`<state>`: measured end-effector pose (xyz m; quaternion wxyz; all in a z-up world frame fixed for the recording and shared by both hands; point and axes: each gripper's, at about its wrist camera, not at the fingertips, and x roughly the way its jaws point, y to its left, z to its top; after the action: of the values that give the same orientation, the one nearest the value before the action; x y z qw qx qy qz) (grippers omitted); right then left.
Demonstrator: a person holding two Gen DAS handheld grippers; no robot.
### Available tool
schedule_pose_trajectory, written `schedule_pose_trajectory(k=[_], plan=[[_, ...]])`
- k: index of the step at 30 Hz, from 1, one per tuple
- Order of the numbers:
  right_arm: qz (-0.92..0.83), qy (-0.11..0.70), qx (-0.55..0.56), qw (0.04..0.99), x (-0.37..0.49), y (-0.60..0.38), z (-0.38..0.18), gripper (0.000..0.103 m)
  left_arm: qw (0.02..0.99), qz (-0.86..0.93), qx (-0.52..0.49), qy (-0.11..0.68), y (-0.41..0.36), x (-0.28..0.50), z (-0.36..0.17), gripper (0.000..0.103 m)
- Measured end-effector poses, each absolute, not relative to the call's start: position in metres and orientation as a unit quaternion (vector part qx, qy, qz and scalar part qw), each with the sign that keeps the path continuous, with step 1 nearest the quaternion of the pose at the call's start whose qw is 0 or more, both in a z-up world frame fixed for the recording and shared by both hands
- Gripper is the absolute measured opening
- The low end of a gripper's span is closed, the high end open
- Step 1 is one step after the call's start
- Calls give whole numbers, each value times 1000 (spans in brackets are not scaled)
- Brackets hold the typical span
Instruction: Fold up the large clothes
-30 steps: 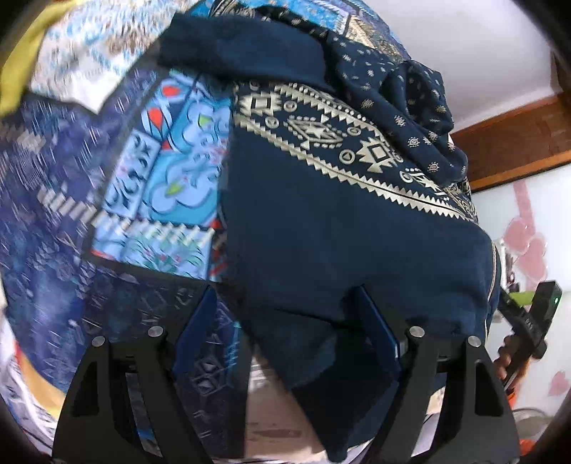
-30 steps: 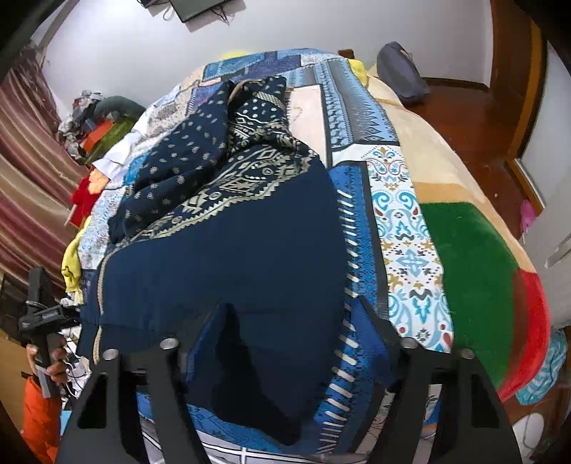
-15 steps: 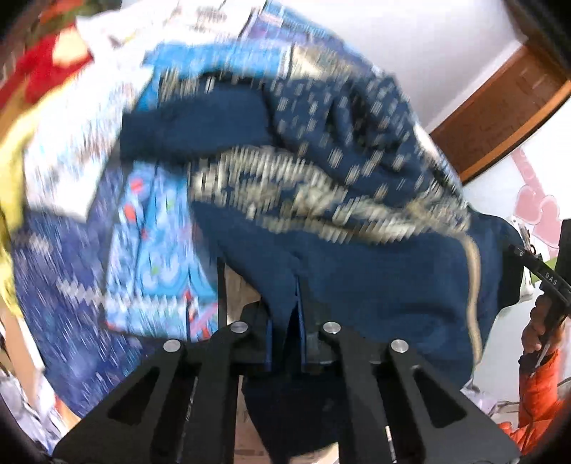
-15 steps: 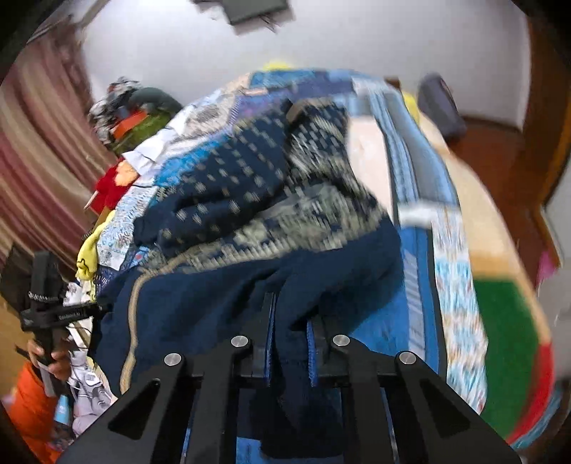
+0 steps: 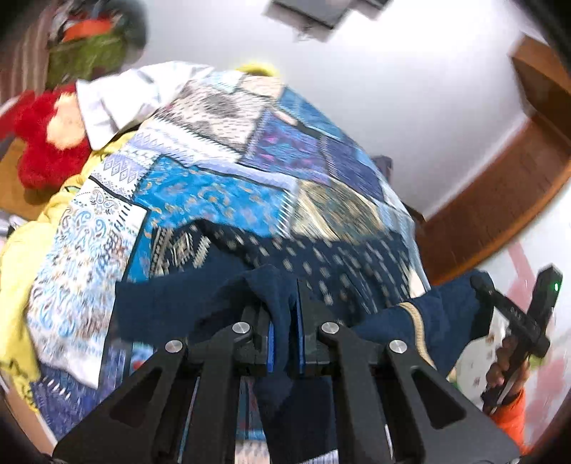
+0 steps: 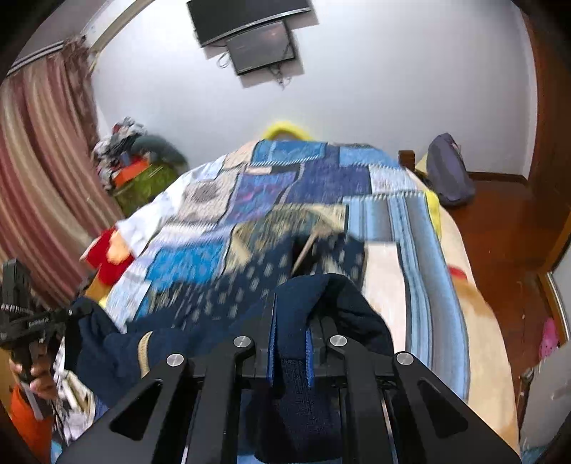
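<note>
The navy garment [image 5: 321,271] lies across a bed covered by a blue patchwork bedspread [image 5: 214,192], with its near edge lifted off the bedspread at two corners. The left gripper [image 5: 285,321] is clamped on one bunched fold of plain navy cloth, which stands up between the blue pads and hangs down below them. The right gripper [image 6: 289,335] is pinched the same way on another fold, a thicker hump of dark knit that rises over its fingers. Between the two holds the hem sags, showing a tan trim band [image 6: 144,351]. Farther up the bed the garment's dotted, patterned part [image 6: 257,275] rests flat on the bedspread, though motion blur makes its exact outline hard to judge.

In the left wrist view the other gripper's handle and the hand [image 5: 506,360] around it show at the right edge, beside an orange sleeve. A red plush toy [image 5: 43,142] and a yellow cloth [image 5: 21,242] lie at the bed's left side. A dark screen [image 6: 249,32] hangs on the white wall, striped curtains [image 6: 39,178] hang left, and a grey bag [image 6: 448,175] sits by the headboard.
</note>
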<state>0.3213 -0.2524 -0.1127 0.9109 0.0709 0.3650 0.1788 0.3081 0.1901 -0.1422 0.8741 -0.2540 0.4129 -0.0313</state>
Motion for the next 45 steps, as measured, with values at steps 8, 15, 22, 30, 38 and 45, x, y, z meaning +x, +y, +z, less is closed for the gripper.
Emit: schedule_pose_trajectory(k=[8, 15, 22, 30, 38, 45], plan=[[126, 460, 77, 875, 455, -227, -201, 10, 801, 53, -302, 514, 230, 386, -268, 11], [156, 481, 22, 863, 468, -229, -236, 10, 812, 50, -233, 532, 220, 393, -295, 22], [135, 480, 26, 867, 447, -267, -200, 10, 845, 161, -117, 497, 238, 369, -251, 94], [130, 446, -7, 886, 394, -288, -150, 11, 873, 119, -155, 447, 256, 318, -187, 94], [230, 454, -45, 860, 333, -223, -164, 11, 880, -5, -69, 470, 153, 302, -192, 94], [222, 518, -79, 822, 352, -176, -231, 11, 871, 22, 42, 489, 94, 331, -243, 94]])
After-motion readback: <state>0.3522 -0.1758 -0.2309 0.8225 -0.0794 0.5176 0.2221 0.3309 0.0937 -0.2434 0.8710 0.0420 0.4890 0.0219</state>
